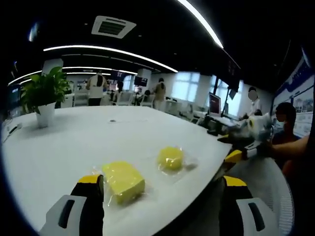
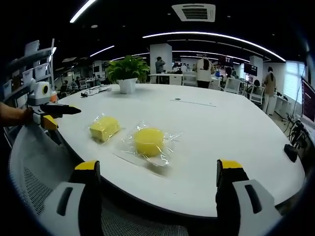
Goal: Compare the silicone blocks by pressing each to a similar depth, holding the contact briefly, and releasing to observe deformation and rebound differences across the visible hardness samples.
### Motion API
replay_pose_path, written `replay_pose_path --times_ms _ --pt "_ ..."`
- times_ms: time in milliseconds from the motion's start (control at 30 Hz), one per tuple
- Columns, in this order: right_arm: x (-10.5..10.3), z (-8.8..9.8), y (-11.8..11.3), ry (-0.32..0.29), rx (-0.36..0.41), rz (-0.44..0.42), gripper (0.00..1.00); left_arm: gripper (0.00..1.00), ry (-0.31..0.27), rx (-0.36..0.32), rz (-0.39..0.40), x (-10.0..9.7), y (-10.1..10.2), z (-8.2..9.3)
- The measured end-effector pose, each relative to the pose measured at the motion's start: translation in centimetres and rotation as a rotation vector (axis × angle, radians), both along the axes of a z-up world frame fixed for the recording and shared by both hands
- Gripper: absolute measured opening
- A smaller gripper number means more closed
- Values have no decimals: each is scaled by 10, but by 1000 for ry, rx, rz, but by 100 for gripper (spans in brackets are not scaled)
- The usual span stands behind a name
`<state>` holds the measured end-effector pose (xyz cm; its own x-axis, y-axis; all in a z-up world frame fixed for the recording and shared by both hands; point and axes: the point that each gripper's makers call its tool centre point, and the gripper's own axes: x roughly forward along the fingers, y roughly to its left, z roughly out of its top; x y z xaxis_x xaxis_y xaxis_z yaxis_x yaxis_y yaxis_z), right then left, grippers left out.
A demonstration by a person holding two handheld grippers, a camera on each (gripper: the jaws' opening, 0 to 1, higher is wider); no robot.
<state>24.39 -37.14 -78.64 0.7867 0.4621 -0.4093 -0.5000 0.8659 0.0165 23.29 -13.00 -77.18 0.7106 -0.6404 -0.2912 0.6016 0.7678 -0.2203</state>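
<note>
A: Left gripper [image 1: 162, 194] jaws spread wide, gripping nothing. Rectangular yellow block [image 1: 123, 181] in clear wrap just beside its left jaw, near the white table [image 1: 74, 142] edge. Round yellow block [image 1: 171, 158] beyond, apart from the first

B: Same from the right gripper [image 2: 160, 179]: jaws wide, nothing held, hanging short of the table [image 2: 221, 128] edge over a mesh chair back [image 2: 34, 187]. Round block [image 2: 149, 141] nearest, rectangular block [image 2: 104, 128] left of it, not touching

A: Around them?

B: Potted plant [image 2: 127, 71] at the far side, cables [image 2: 96, 90] near it. Nothing between jaws and blocks. People standing in the background
</note>
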Motion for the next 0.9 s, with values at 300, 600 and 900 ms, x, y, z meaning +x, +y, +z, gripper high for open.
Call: replay_pose_path --times_ms 300,600,900 --pt "0 1 0 -1 5 0 90 99 8 -9 13 -2 -2 3" --pt "0 2 0 -6 11 -5 90 98 53 -27 0 -2 -6 1" --pt "0 3 -2 -13 17 -13 90 91 53 -26 -46 2 -20 13"
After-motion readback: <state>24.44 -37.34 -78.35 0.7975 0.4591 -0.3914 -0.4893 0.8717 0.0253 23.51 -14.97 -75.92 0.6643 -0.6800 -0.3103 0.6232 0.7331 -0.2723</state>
